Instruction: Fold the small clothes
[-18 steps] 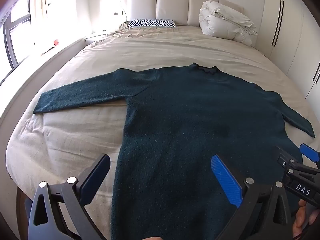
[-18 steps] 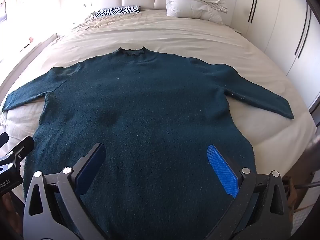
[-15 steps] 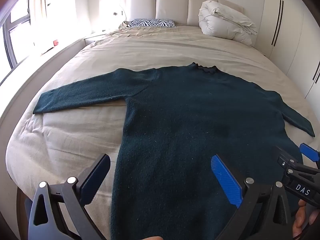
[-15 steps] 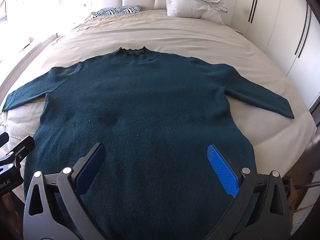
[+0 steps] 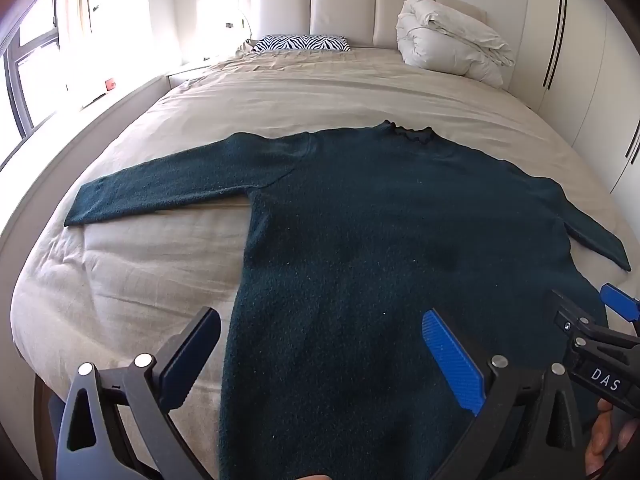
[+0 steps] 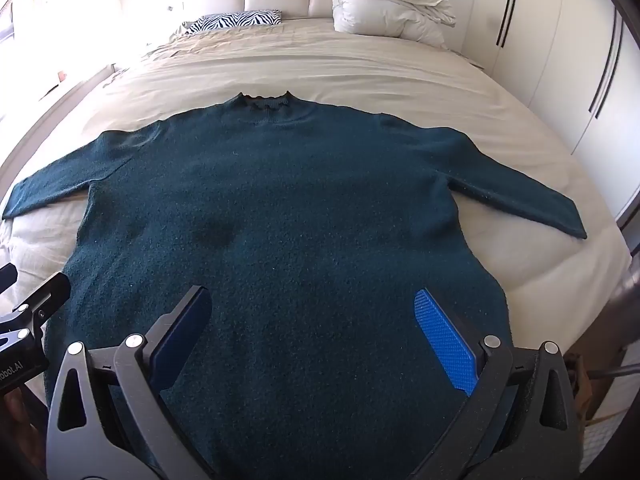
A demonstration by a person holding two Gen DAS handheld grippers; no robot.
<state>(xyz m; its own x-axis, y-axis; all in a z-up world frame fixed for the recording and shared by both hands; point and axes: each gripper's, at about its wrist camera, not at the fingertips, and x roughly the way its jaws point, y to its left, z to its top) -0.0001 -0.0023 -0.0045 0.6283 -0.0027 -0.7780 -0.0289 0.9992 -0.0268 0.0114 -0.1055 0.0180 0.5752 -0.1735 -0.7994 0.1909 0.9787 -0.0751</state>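
Nearest, along the bottom of the left wrist view, the left gripper (image 5: 320, 348) is seen with its jaws spread wide; nothing is pinched between them, and the sweater's lower left edge is framed in the gap. At the lower right edge of that view the right gripper (image 5: 600, 320) is partly shown, and fingers of a hand (image 5: 604, 440) are glimpsed beneath it. In the right wrist view the right gripper (image 6: 310, 316) is likewise seen spread wide along the bottom of the frame, with nothing gripped and only the sweater's lower body framed between its blue pads. Whether either gripper touches the knit cannot be told.

Beyond the grippers, a dark green sweater (image 5: 380, 220) is laid flat on the bed (image 5: 140, 280), filling the middle of both frames. Its hem is toward the bottom of the frame and its frilled collar (image 6: 264, 102) toward the top. Both sleeves are stretched outward: one (image 5: 180, 184) is seen reaching to the left of the frame, the other (image 6: 520, 188) to the right.

Farther up, beige bedding is seen bare. At the top of the frame a zebra-striped pillow (image 5: 300, 43) is set against the padded headboard (image 5: 344, 8), with a folded white duvet (image 5: 448, 40) to its right. White wardrobe doors (image 6: 560, 60) are seen at the upper right, a bright window (image 5: 36, 60) at the upper left.
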